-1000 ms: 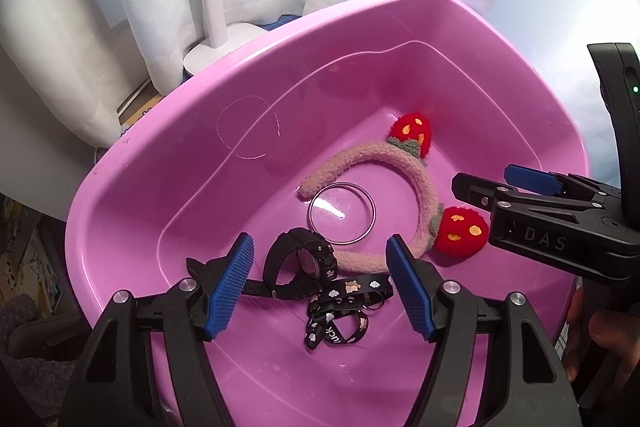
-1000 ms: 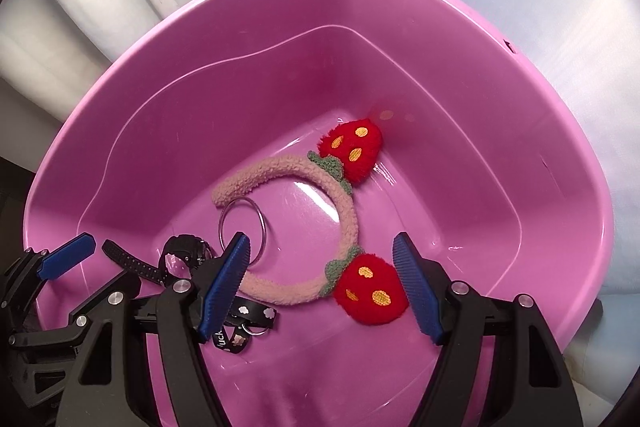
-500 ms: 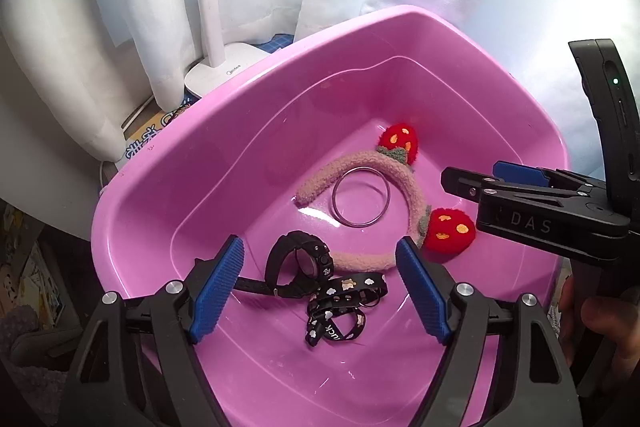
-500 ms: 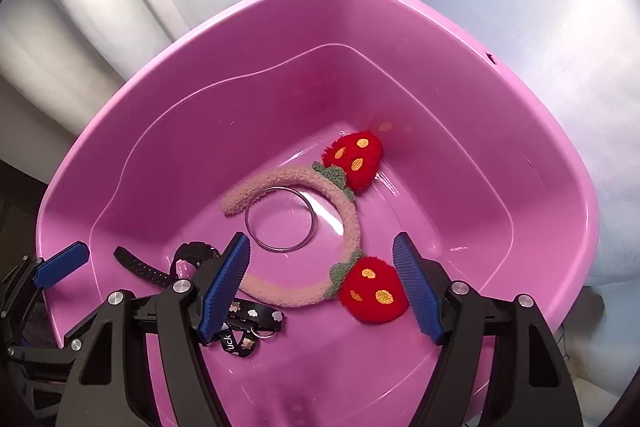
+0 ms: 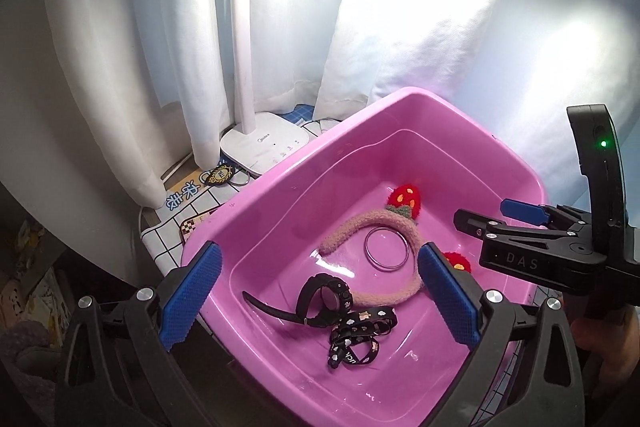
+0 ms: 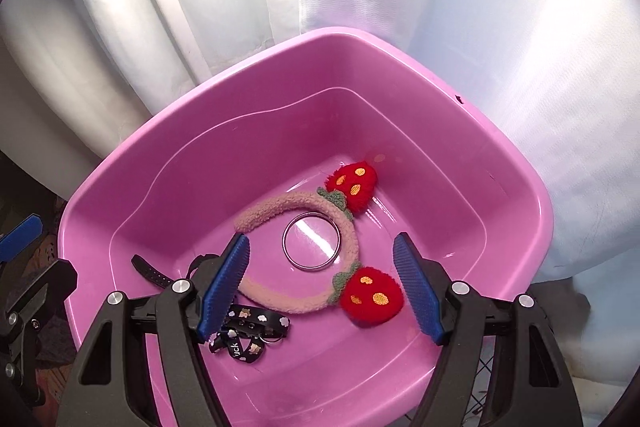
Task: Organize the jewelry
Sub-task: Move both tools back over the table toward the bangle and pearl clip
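pink plastic tub [image 5: 280, 211] on a grid-patterned cloth [image 5: 176, 223], white curtain [image 5: 168, 27] behind. inside: fuzzy pink headband [image 6: 296, 303] with 2 red strawberries, silver bangle [image 6: 312, 242] within its arc, black watch [image 5: 324, 301], black lanyard [image 5: 360, 333]. left gripper [image 5: 320, 301] above the tub, jaws opening, nothing between. right gripper [image 6: 322, 287] parted wide, empty.

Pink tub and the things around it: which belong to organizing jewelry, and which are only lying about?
Job: pink tub, strawberry headband, metal bangle, black watch, black lanyard.
Lying about: lamp base, badge keyring, white curtain.
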`<control>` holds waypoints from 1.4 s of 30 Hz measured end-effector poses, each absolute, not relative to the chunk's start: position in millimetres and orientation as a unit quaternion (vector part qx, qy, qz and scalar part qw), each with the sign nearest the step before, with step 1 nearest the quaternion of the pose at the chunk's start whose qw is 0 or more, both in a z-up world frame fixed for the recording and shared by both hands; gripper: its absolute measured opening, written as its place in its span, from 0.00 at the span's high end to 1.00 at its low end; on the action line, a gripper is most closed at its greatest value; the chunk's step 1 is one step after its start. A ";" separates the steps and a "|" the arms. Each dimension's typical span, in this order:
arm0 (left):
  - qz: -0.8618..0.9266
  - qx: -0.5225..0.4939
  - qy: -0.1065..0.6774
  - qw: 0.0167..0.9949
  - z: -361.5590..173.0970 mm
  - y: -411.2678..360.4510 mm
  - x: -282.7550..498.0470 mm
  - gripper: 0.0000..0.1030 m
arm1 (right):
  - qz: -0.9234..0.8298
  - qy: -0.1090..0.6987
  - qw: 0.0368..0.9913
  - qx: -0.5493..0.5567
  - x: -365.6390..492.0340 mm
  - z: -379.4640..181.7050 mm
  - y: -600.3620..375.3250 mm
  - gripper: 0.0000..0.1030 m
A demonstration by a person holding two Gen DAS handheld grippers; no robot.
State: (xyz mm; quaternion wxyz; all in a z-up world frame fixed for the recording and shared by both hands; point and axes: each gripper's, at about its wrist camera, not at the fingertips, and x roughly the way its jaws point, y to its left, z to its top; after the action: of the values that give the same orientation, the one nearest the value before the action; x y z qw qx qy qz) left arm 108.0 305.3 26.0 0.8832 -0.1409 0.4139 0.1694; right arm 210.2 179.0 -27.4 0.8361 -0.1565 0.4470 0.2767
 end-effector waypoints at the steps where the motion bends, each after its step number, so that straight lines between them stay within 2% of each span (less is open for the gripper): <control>1: 0.170 -0.142 0.406 0.887 29.6 305.6 105.6 0.06 | 0.279 0.441 0.840 -0.153 206.9 -23.6 176.3 0.31; 13: 0.138 -0.123 0.334 0.924 61.6 267.2 85.5 0.06 | 0.247 0.352 0.900 -0.071 144.5 14.7 86.8 0.31; 23: 0.075 -0.124 0.310 0.939 74.6 190.8 71.8 0.06 | 0.139 0.315 0.939 -0.015 67.5 18.7 -66.6 0.31; 33: 0.024 -0.091 0.343 0.935 60.3 83.6 51.3 0.06 | 0.025 0.322 0.946 0.027 -6.7 -11.1 -231.9 0.30; 42: 0.020 -0.077 0.393 0.916 22.0 11.3 41.1 0.06 | 0.037 0.342 0.937 0.053 -24.1 -55.1 -283.7 0.30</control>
State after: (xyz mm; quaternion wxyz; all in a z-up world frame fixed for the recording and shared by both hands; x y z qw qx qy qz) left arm 41.1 11.3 22.0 0.9160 -0.0770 0.3933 0.0195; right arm -24.1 -283.7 -55.1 0.9373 0.0533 0.3423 0.0371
